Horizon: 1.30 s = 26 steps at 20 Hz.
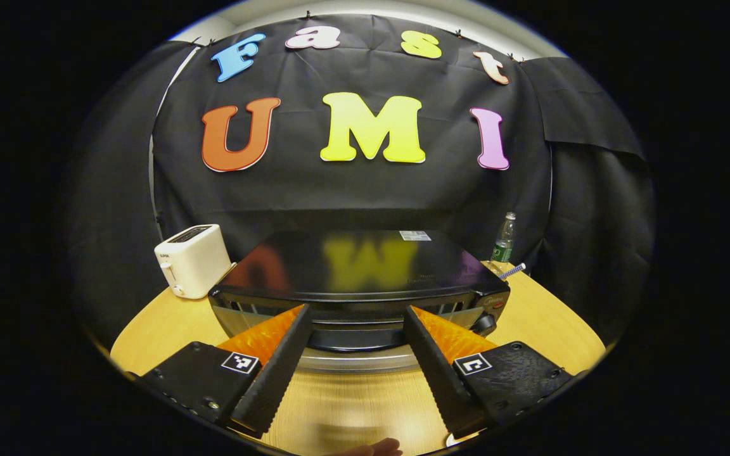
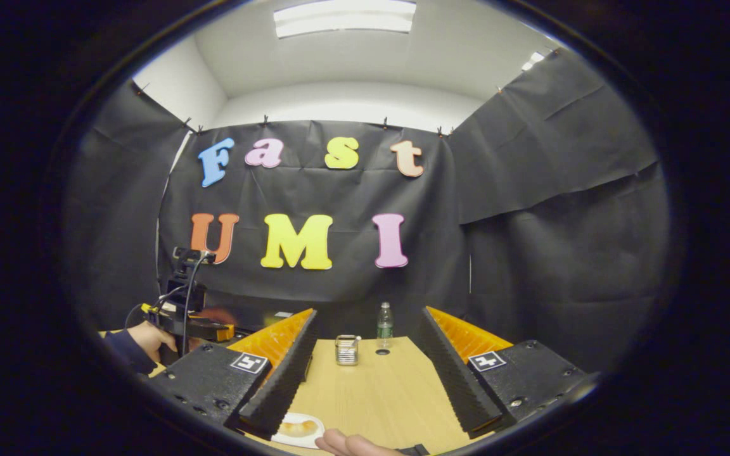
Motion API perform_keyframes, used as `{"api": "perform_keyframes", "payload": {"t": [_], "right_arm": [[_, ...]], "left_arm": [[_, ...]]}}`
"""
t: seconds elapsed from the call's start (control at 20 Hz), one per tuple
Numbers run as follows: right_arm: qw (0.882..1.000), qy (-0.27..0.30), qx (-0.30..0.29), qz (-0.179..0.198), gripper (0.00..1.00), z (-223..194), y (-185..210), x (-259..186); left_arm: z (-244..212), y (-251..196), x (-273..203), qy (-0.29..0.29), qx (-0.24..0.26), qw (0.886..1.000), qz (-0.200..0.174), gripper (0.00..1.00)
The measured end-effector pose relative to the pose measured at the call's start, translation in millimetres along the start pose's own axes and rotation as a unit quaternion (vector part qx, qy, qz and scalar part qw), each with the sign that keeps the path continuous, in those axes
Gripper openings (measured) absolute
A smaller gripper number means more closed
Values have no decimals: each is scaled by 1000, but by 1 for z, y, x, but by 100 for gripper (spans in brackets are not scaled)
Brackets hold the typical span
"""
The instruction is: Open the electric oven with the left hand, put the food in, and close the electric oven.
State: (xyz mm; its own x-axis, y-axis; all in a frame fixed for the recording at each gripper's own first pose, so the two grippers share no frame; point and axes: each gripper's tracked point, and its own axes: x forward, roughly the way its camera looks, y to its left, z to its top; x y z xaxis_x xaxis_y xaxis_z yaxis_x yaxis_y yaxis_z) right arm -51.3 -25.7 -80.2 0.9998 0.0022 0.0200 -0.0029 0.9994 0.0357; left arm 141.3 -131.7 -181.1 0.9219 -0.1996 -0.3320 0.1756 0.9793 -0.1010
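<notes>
The black electric oven [image 1: 355, 266] stands on the wooden table [image 1: 352, 405] straight ahead in the left gripper view, and its door looks shut. My left gripper [image 1: 357, 311] is open, its fingers spread to either side of the door handle [image 1: 355, 339] without pressing on it. In the right gripper view a piece of bread lies on a small white plate [image 2: 298, 429] by the table's near edge, below the left finger. My right gripper [image 2: 368, 315] is open and holds nothing. The left gripper [image 2: 184, 316], held by a hand, shows far left in front of the oven [image 2: 268, 318].
A white toaster [image 1: 191, 259] stands left of the oven. A water bottle [image 1: 504, 239] and a thin striped stick [image 1: 512, 271] are at its right rear. A small metal holder [image 2: 347, 349] sits mid-table near the bottle [image 2: 384, 324]. A hand [image 2: 352, 443] shows at the bottom edge.
</notes>
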Motion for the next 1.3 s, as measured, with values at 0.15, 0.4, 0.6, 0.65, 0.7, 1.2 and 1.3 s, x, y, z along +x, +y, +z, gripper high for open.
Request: {"api": "perform_keyframes", "payload": {"t": [0.15,0.4,0.6,0.65,0.7,1.2,1.3], "right_arm": [[1000,2,-1,1,96,1,2,-6],[1000,5,-12,2,96,-4,6,-14],[1000,13,-9,-1,96,-10,5,-18],[1000,15,-6,0,96,-11,6,-18],[1000,17,-4,1,96,-13,6,-19],[1000,29,3,10,96,-28,16,-20],[999,34,0,9,96,-32,16,-20]], "left_arm": [[-12,-1,-13,9,3,1000,-8,96],[-36,-1,-35,22,7,1000,-3,98],[-62,-4,-53,42,-3,999,-1,98],[-66,-5,-57,40,1,999,0,98],[-74,-5,-59,42,4,999,2,98],[-143,-8,-77,84,-15,996,11,98],[-157,-8,-75,97,-22,995,12,97]]}}
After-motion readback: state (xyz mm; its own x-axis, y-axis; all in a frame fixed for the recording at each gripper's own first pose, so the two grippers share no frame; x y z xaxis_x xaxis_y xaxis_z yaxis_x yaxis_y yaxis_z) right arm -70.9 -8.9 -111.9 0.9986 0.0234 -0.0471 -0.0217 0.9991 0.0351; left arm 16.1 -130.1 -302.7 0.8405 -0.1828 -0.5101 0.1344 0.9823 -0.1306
